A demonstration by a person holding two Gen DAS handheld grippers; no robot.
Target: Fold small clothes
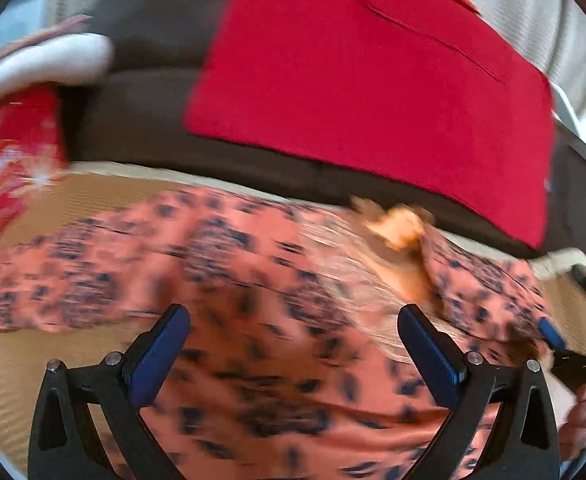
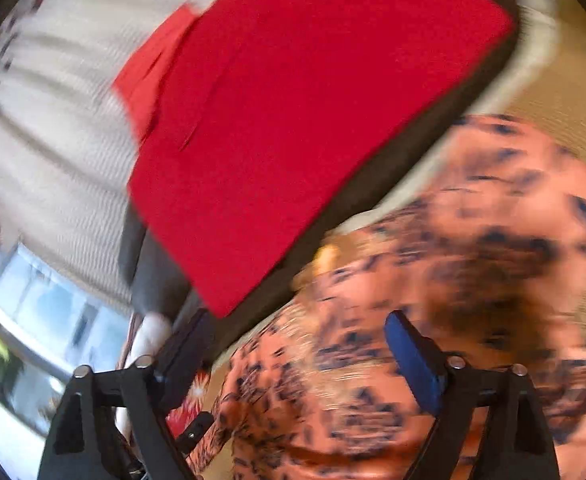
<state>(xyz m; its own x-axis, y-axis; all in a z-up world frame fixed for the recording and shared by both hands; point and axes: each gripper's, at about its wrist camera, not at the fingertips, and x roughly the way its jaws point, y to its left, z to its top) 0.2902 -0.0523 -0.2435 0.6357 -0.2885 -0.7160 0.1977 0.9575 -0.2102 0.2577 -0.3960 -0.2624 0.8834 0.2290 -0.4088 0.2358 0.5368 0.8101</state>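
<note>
A salmon-orange garment with dark blue marks [image 1: 253, 272] lies spread and rumpled on a tan woven mat [image 1: 73, 196]. A yellowish label [image 1: 401, 228] shows at its neck. My left gripper [image 1: 293, 312] hangs just above the cloth, open, its blue pads wide apart with nothing pinched. In the right wrist view the same garment [image 2: 493, 220] fills the lower right. My right gripper [image 2: 297, 317] is open over the garment's edge, and its pads press on nothing. One blue right fingertip [image 1: 553, 334] shows at the garment's right end. Both views are blurred.
A large red cushion [image 1: 373, 80] rests on a dark brown sofa [image 1: 141, 112] just behind the mat. A red patterned cloth [image 1: 9, 160] and a white roll [image 1: 45, 64] sit at the left. A pale curtain [image 2: 53, 140] and a window [image 2: 45, 304] lie beyond.
</note>
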